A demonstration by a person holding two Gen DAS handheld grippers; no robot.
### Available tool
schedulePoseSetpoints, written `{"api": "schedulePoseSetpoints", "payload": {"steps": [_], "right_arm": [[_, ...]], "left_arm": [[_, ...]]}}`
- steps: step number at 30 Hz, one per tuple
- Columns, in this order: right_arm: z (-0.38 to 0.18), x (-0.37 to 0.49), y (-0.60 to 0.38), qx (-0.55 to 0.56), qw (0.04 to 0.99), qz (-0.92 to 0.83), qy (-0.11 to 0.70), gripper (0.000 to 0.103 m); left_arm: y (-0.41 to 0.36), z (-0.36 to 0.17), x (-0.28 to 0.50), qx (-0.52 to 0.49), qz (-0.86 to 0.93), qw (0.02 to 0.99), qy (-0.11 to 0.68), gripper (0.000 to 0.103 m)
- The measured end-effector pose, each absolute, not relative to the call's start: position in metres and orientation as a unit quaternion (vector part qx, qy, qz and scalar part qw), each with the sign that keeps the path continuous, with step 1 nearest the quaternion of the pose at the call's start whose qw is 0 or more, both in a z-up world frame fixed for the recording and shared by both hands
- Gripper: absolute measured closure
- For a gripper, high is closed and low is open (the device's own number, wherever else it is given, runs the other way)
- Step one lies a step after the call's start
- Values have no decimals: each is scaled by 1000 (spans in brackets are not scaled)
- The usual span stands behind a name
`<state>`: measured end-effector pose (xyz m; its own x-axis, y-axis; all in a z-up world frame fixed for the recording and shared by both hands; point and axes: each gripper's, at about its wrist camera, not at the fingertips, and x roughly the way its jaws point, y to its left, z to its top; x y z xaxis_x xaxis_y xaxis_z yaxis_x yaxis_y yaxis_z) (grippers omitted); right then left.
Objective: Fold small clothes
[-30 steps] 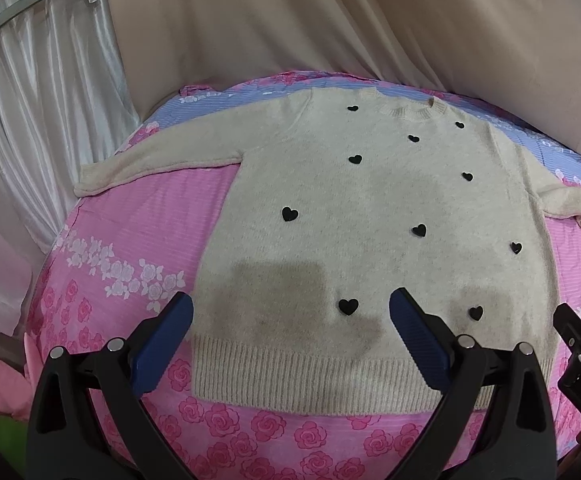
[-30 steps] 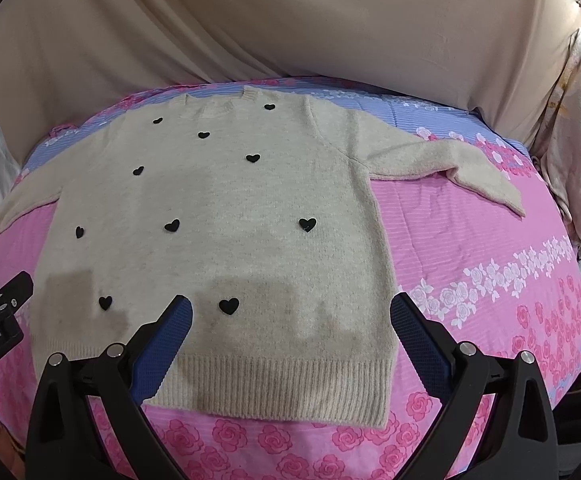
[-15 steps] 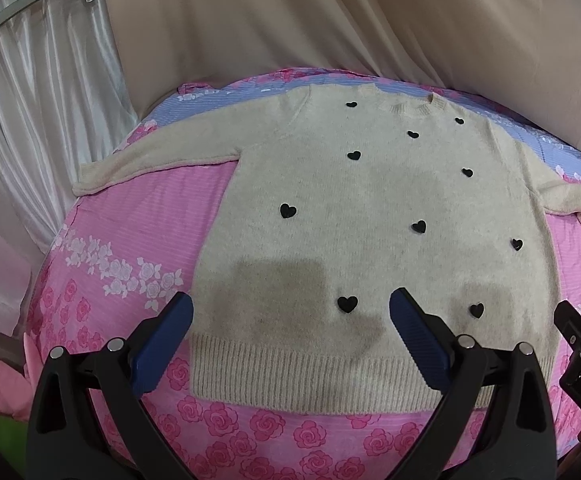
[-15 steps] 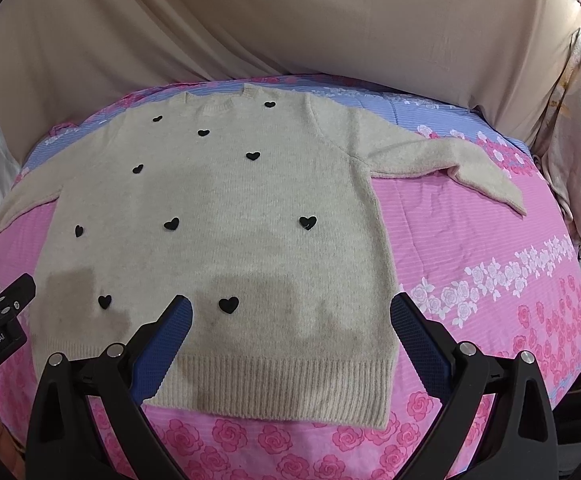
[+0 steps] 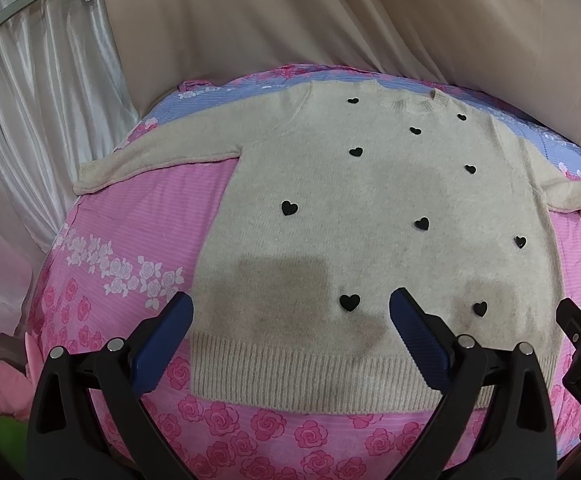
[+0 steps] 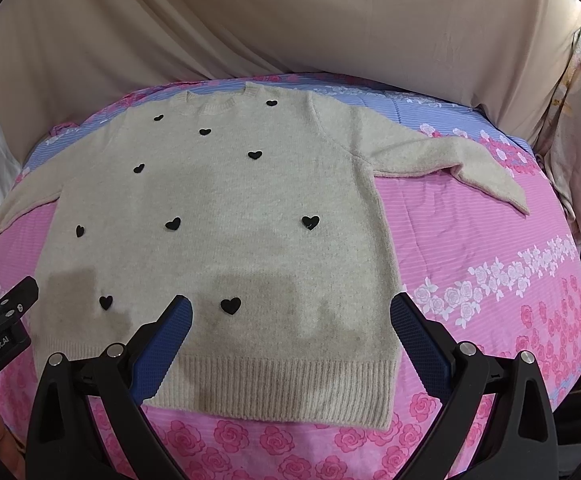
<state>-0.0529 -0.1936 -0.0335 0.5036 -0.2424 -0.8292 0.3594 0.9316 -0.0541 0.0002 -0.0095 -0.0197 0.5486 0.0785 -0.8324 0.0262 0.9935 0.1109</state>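
Your left tool [image 5: 290, 312] and right tool [image 6: 290, 314] hover spread wide, empty | cream sweater [image 5: 370, 208] flat on pink bed [image 6: 490, 240] | darker patches near hem, possibly shadows

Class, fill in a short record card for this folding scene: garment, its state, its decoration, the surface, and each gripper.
garment: beige sweater
state: spread flat, front up, unfolded, both sleeves out sideways
decoration: small black hearts
surface: pink floral bedsheet
left gripper: open, over the ribbed hem
right gripper: open, empty, over the hem's right corner
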Motion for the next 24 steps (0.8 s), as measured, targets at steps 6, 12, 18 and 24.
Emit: {"api": "schedulePoseSetpoints", "payload": {"steps": [6,12,18,24], "right_arm": [[-36,-53,-193,64,864,-172,469,5],[-37,-52,-193,64,863,-171,471,5],[-39,-52,-193,66,862,-170,473,5],[-38,-50,-197,70,859,-167,478,5]], "left_arm": [[-8,-21,0,54,13,878,476,6],[-9,-23,1,57,14,876,479,6],[-11,-23,3,60,14,874,481,6],[-13,-23,4,62,16,873,483,6]]}}
